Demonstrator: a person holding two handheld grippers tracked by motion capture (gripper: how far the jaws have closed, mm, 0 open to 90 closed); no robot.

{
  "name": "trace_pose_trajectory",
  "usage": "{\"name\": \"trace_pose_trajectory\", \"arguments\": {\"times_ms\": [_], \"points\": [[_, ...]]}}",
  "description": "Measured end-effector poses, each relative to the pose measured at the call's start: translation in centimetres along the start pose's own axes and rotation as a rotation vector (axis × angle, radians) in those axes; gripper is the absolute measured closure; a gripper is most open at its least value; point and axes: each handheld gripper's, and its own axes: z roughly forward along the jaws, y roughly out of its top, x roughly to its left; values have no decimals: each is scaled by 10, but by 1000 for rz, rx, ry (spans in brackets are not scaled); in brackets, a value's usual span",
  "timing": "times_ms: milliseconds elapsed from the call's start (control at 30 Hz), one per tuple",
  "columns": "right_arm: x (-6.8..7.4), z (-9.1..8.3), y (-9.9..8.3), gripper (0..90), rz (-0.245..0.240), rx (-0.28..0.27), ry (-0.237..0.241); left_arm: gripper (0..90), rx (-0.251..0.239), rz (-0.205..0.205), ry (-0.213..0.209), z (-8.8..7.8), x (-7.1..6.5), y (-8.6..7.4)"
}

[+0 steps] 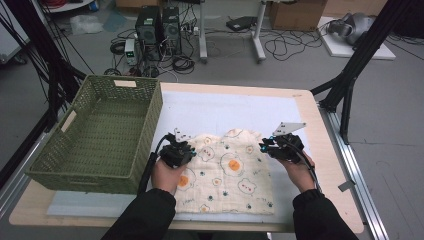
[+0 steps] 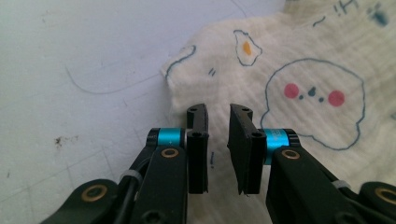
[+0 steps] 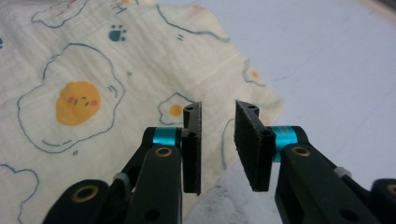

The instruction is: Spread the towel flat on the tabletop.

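A cream cloth [image 1: 225, 172] printed with fried eggs and bear faces lies flat on the white mat [image 1: 225, 107]. My left gripper [image 1: 181, 145] hovers over the cloth's far left corner. In the left gripper view the cloth [image 2: 303, 70] lies under and beyond my left gripper [image 2: 218, 112], whose jaws stand slightly apart with nothing between them. My right gripper [image 1: 267, 146] is at the cloth's far right corner. In the right gripper view the cloth [image 3: 93, 70] spreads to the left under my right gripper [image 3: 218, 107], which is open a little and holds nothing.
A green woven basket [image 1: 150, 125] stands empty at the table's left, close to my left hand. The wooden table edge [image 1: 312, 120] runs along the right. Computers, cables and black stand legs [image 1: 350, 75] are on the floor beyond.
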Motion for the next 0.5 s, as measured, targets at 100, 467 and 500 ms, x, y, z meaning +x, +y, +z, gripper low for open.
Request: {"name": "trace_pose_trajectory", "arguments": {"times_ms": [100, 467, 500], "points": [[0, 11, -9, 663, 40, 17, 86, 767, -13, -2, 12, -1, 0, 1], [11, 23, -20, 885, 0, 98, 156, 891, 18, -39, 28, 6, 8, -2], [11, 21, -21, 886, -4, 103, 158, 893, 34, -32, 14, 4, 7, -2]]}}
